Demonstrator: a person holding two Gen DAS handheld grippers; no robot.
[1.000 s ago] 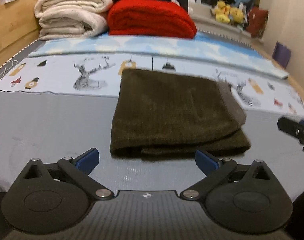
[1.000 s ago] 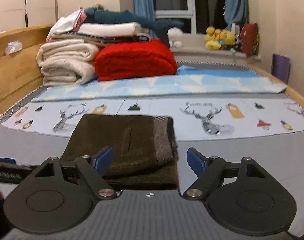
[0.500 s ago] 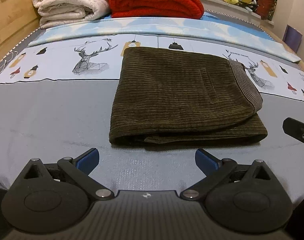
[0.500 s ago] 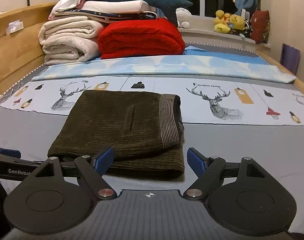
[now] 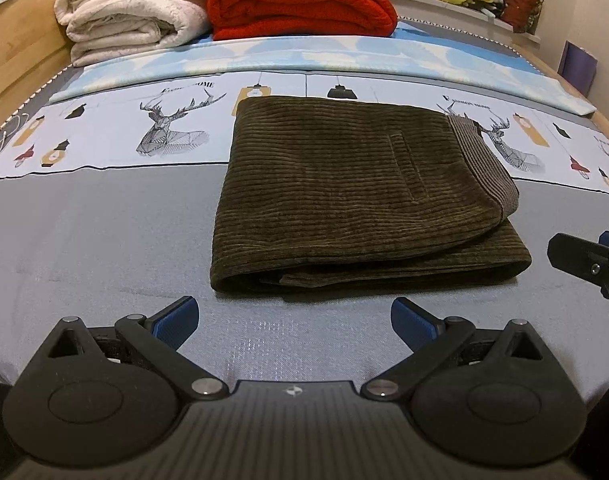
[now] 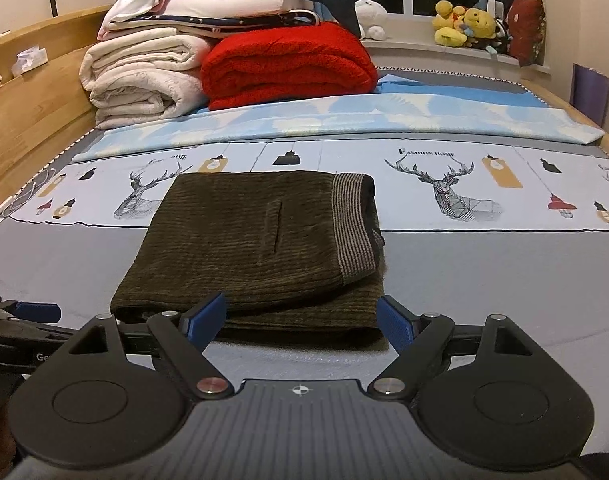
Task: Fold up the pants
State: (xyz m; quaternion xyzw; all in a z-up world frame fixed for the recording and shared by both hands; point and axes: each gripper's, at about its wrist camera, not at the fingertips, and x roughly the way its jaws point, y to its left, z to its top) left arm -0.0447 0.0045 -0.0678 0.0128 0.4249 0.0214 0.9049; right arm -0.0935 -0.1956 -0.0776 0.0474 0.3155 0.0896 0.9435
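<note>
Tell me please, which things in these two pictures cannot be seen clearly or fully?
- Folded pants: the layers underneath are covered by the top layer, in both views.
- Pants' near edge, right wrist view: partly hidden behind the right tool.
- Left tool, right wrist view: cut off by the left picture edge.
- Plush toys on the windowsill: too small to identify.
- Small print above the deer on the sheet: hardly legible.

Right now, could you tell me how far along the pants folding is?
Mostly done: the pants lie in a compact folded stack on the bed. Nothing is in hand; left gripper and right gripper are open and empty. At most, tidying the offset lower layer remains.
</note>
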